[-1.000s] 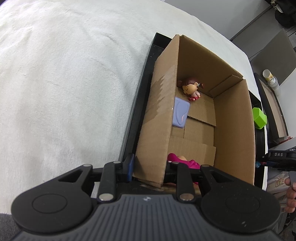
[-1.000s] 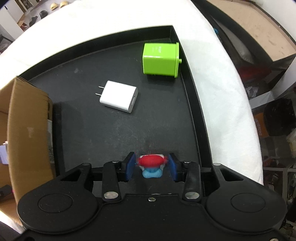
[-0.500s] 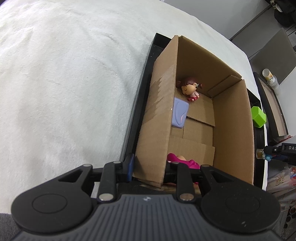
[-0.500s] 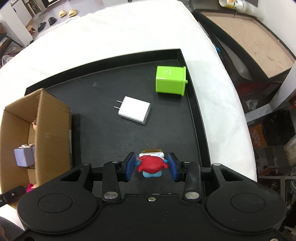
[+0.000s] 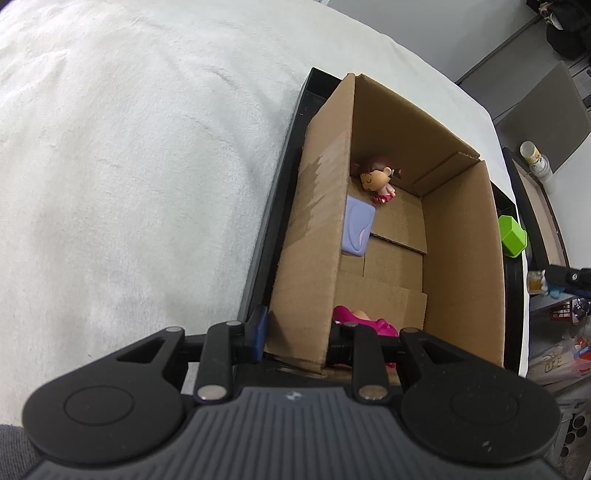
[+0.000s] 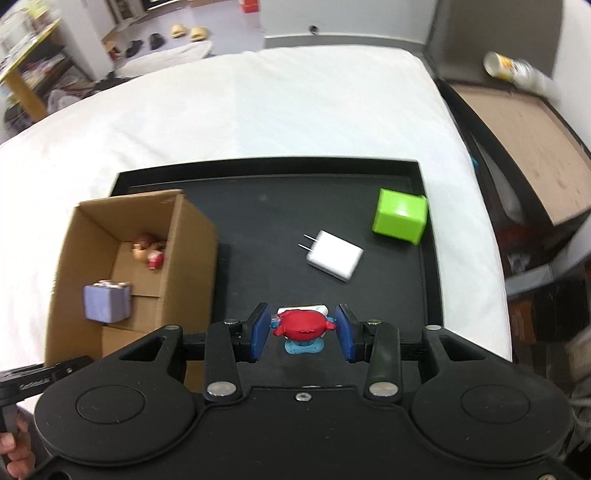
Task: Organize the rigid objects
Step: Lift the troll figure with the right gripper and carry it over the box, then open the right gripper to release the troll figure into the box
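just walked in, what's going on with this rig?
A person is sorting small things from a black tray into a cardboard box. The left gripper is clamped on the box's near wall. The right gripper holds a red and blue toy figure above the tray. A doll, a lavender block and a pink toy are boxed; a white charger and green cube remain.

A lived-in home room, likely a bedroom

White fleece blanket spread over a bed-like surface; slippers and shoes on the floor beyond; cluttered yellow-edged shelf at the far left.
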A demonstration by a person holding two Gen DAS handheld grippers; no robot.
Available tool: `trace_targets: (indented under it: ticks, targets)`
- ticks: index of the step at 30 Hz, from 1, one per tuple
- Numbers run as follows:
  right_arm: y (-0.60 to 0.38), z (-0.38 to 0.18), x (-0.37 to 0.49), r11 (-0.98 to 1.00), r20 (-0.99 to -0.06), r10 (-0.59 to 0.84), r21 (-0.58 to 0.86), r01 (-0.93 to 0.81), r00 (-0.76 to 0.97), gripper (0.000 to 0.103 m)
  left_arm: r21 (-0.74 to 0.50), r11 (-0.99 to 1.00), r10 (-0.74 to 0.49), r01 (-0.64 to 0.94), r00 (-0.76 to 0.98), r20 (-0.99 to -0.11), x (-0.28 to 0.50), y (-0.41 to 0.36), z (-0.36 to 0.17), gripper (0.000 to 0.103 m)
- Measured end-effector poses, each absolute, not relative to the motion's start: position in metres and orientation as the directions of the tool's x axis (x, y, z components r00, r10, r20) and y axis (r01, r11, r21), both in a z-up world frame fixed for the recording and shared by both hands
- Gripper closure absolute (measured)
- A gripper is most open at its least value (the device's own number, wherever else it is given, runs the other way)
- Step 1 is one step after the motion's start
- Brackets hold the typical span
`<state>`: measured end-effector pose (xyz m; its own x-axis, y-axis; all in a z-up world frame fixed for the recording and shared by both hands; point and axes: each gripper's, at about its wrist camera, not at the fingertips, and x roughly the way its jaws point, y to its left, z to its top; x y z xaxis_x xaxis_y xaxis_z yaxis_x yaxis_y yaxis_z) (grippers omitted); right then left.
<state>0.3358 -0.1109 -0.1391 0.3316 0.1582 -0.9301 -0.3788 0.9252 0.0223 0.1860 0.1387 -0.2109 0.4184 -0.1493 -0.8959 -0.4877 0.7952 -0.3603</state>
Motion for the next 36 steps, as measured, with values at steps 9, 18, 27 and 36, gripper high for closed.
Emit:
trace_targets:
  ticks: [9, 18, 27, 36]
  targets:
    - [-0.073, -0.12, 0.326, 0.868, -0.91, 0.193, -0.016, -0.496, 0.366, 0.065, -0.367, 0.797, -0.157, -0.48, 0.421, -0.893, 0.186, 0.141, -0.211, 0.076]
    - [-0.037, -0.113, 0.321, 0.81, -0.895, 0.267, 0.007, -0.586, 0.357, 0.065, -0.372, 0.8, -0.166, -0.471, 0.423, -0.891, 0.185, 0.143, -0.211, 0.076]
    - [0.001, -0.123, 0.321, 0.77, -0.896, 0.287, 0.004, -0.638, 0.34, 0.065, -0.382, 0.803, -0.178, -0.457, 0.428, -0.886, 0.185, 0.145, -0.213, 0.076]
    - [0.04, -0.134, 0.32, 0.746, -0.903, 0.335, 0.079, -0.661, 0.27, 0.065, -0.396, 0.802, -0.192, -0.447, 0.435, -0.88, 0.184, 0.148, -0.215, 0.075]
